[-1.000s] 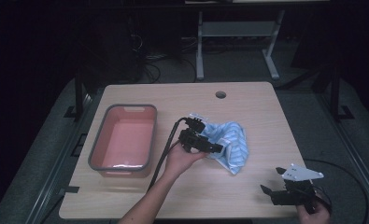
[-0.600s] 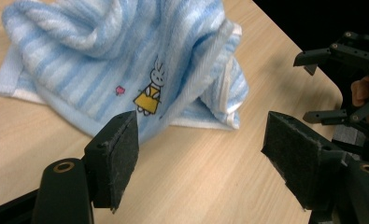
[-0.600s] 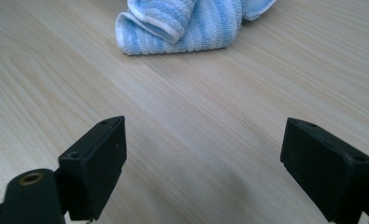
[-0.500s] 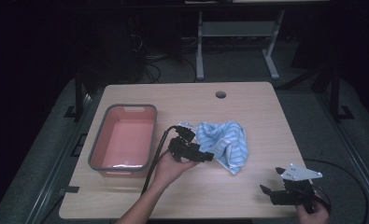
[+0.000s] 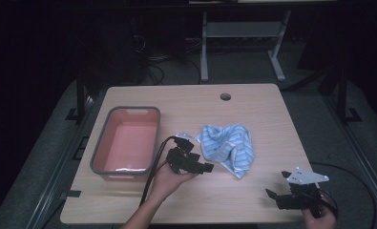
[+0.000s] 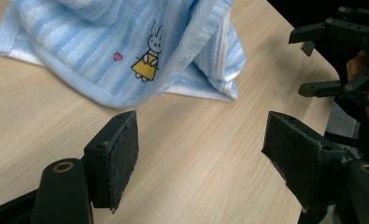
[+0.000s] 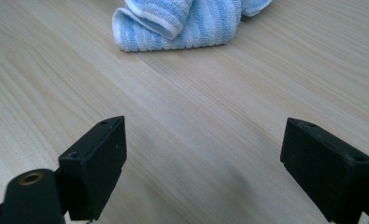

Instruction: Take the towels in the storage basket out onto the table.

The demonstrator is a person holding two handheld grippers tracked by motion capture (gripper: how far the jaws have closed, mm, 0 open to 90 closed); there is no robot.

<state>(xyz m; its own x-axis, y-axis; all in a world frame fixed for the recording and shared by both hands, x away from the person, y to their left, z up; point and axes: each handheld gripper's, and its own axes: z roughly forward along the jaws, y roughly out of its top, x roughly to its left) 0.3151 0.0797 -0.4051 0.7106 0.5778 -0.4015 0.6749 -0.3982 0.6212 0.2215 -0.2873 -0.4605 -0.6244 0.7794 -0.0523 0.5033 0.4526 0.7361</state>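
While we hold the left gripper (image 5: 201, 166) low over the table (image 5: 257, 107), its jaws stand spread with nothing between them, and the blue striped towel (image 5: 226, 148) lies crumpled just ahead of them, near the middle of the table and a little toward our side. In the left gripper view the towel's (image 6: 121, 51) near edge hangs just past the left pad, with bare wood between the pads, so we judge the cloth is just beside the jaws but not yet in them. Our right gripper (image 5: 284, 193) rests near the front right corner, its jaws also wide and empty, and the right gripper view shows the towel (image 7: 187, 23) well apart from it across open wood. So the left hand is the nearer one by far. The towel is bunched with no clear long axis; its heap runs roughly from the far left down toward the near right in the high view, with a folded tip pointing at our side. The pink tub (image 5: 126, 140) sits to the left of the left gripper, away from the towel. We reckon the coming move is a short push forward to take the near hem.
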